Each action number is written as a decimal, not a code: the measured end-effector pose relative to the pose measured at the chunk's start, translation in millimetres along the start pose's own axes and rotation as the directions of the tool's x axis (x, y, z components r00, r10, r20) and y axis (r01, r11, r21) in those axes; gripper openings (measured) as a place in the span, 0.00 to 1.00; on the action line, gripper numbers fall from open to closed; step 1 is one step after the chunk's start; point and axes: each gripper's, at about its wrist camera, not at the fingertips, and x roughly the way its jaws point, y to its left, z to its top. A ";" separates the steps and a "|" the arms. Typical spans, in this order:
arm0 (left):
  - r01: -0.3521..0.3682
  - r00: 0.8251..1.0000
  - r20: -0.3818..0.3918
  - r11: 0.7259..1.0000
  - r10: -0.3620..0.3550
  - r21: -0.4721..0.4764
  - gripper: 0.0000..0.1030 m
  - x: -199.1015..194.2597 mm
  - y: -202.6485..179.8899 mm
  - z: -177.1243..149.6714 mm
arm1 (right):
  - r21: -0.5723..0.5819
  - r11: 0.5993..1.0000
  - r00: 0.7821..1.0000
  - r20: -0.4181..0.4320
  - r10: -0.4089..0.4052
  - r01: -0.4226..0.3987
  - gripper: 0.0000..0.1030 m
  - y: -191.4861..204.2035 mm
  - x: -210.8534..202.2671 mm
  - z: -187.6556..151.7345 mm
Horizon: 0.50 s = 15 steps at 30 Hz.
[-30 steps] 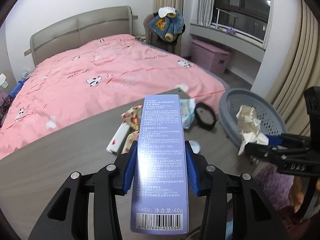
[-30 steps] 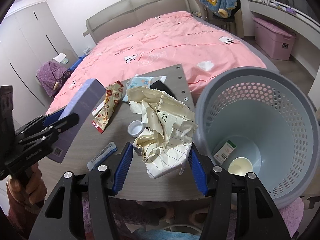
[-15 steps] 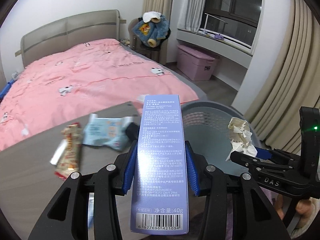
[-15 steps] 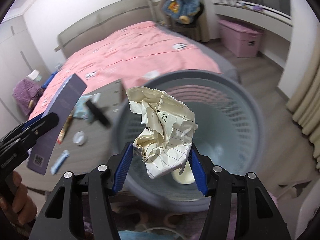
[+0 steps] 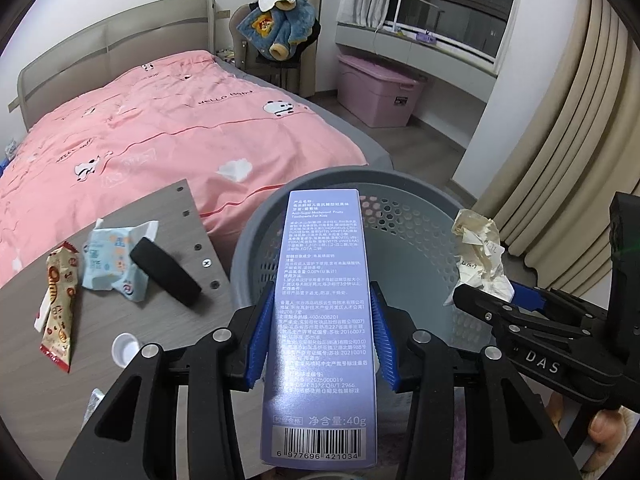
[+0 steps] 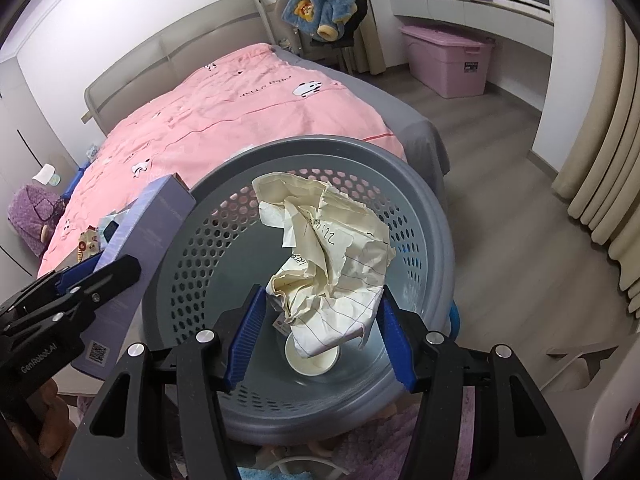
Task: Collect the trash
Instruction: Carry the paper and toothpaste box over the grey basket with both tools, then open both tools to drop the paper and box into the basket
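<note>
Above the mouth of the grey perforated basket (image 6: 416,216), the right gripper (image 6: 320,326) held a crumpled sheet of lined paper (image 6: 332,252), its blue pads (image 6: 244,340) part-way apart and pressed against the wad's two flanks. The paper hung directly over the opening, a placement that, by judgement, would let it fall inside once the jaws spread. A pale paper cup (image 6: 310,362) lay on the basket floor beneath it.

Beside it, the left gripper (image 5: 320,340) pinched a long lilac toothpaste carton (image 5: 322,300) across its narrow width, jaws likewise partly closed and bearing on both long edges. The carton's far end reached over the basket's near rim, so it too appeared staged for dropping.

Further out, on the grey tabletop (image 5: 36,400) left of the basket, uncollected litter remained: a snack wrapper (image 5: 60,304), a light-blue tissue pack (image 5: 116,260), a black oblong object (image 5: 166,276) and a small white cap (image 5: 126,350). Beyond stood a pink-covered bed (image 5: 160,132).
</note>
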 end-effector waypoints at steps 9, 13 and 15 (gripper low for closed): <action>-0.016 0.999 -0.037 1.000 0.016 -0.008 0.43 17.5 -4.1 9.5 | 0.006 1.000 1.000 -0.012 0.024 -0.024 0.60 -9.8 10.8 8.6; -0.019 0.999 -0.036 1.000 0.018 -0.016 0.56 17.2 -2.6 11.5 | 0.002 1.000 1.000 -0.007 0.023 -0.023 0.63 -11.8 10.5 10.1; -0.023 0.999 -0.034 1.000 0.022 -0.017 0.56 16.1 -2.4 11.8 | 0.002 1.000 1.000 -0.001 0.018 -0.018 0.65 -12.9 9.7 8.3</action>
